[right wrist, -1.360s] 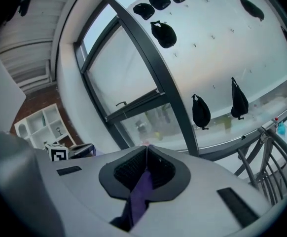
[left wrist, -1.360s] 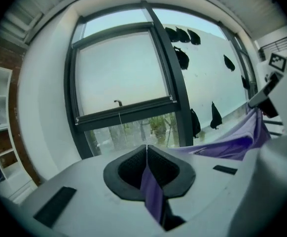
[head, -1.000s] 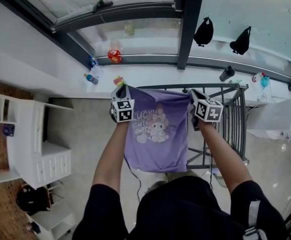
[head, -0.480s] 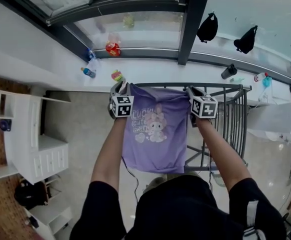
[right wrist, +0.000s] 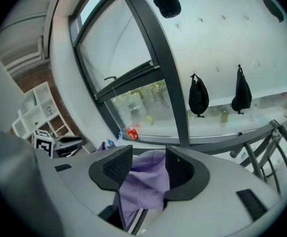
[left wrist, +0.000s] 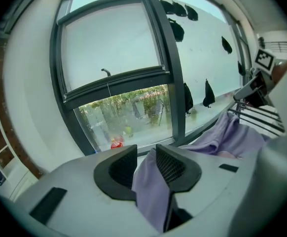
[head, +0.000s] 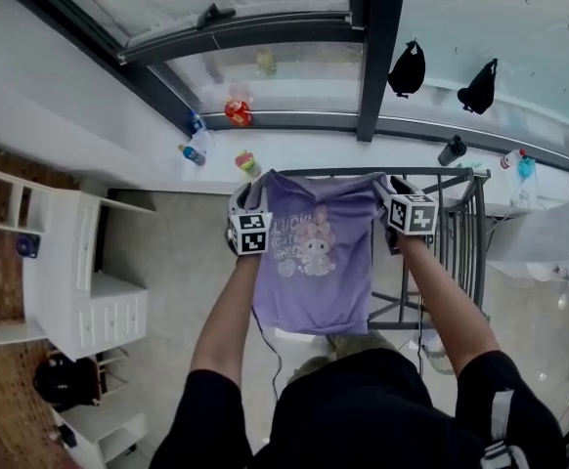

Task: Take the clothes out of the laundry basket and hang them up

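Note:
A purple T-shirt (head: pixel 314 262) with a cartoon print hangs over the top rail of a dark metal drying rack (head: pixel 460 233), its body falling toward me. My left gripper (head: pixel 248 195) is at the shirt's left shoulder and my right gripper (head: pixel 392 186) at its right shoulder. In the left gripper view the left gripper (left wrist: pixel 144 154) has just been opening; the shirt's cloth (left wrist: pixel 151 191) lies loose between the jaws, with a gap beside it. In the right gripper view the right gripper (right wrist: pixel 149 164) has also just been opening, and the shirt (right wrist: pixel 143 184) sags slack between its wide jaws.
A white shelf unit (head: pixel 79 291) stands at the left. Bottles and a red item (head: pixel 238 111) sit on the window ledge. Two black bags (head: pixel 407 66) hang on the wall behind the rack. A white box (head: pixel 548 237) is right of the rack, and a black bag (head: pixel 55 384) lies on the floor.
Both grippers' jaws have spread apart from the shirt's shoulders. The shirt's top edge now rests over the rack's rail, and the hands sit a little lower against it.

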The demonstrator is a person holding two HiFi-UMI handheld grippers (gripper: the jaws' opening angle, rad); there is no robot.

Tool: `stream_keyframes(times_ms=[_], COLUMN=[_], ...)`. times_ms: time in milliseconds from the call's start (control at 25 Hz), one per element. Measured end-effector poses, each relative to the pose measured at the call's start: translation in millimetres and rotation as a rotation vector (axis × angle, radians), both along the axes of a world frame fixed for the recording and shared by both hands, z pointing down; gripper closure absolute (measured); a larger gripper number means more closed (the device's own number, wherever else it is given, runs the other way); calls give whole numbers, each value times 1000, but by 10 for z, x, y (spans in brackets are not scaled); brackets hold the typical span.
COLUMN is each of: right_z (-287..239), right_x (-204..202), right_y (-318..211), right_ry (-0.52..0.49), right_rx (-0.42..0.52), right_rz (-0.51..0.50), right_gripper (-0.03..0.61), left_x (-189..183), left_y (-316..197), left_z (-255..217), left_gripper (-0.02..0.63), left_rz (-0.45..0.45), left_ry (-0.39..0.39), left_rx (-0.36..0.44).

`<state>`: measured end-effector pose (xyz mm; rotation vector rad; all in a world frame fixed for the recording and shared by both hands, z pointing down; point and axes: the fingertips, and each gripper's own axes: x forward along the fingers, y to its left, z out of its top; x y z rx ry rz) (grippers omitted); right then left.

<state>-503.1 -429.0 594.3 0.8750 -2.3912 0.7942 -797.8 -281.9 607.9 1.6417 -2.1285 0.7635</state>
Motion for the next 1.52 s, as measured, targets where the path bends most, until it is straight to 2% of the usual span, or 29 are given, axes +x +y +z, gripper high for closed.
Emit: stream_keyframes(times_ms=[160,320,480,680,760,920,1080,1240,1440,1520], right_z=[-365,-693,-1023,-1398,-1538,-1792,-1946,-1916,-1674,-1587], right_x=[184,395,667,928,1026,1258,1577,1998,2604,2805], right_y=[35,286,682,1367,1677,2324,2941,3522,4138,4406], right_ry=[-37,-71,-94,-106,-97,-118,-149,-147,-98,-92], right_rx=[51,91,155,283,329,371,382,366,301,268], right_rz=[29,24,9,-58,-88,-121,-126,-102,-57,-50], right_gripper=[402,402,403,403,404,454,562,578,578,578], left_x=[214,457,752,1187,1369,1765,2269,2851,3533,3796], left_y=[257,604,945,1468,1720,2310,2882,3388,3743,3826], left_z=[-171,-398,-774,-1327,-1563,-1912,-1985,-1880,-1612,-1528], left_gripper=[494,494,494,503,512,569,595,607,609,609], left_rz=[-4,-8,-18,9,25,47,54,84,179,203], left_ry=[47,107,196,278,287,261,279,340,402,467], left_rx=[48,107,218,388,447,540,553,529,463,456])
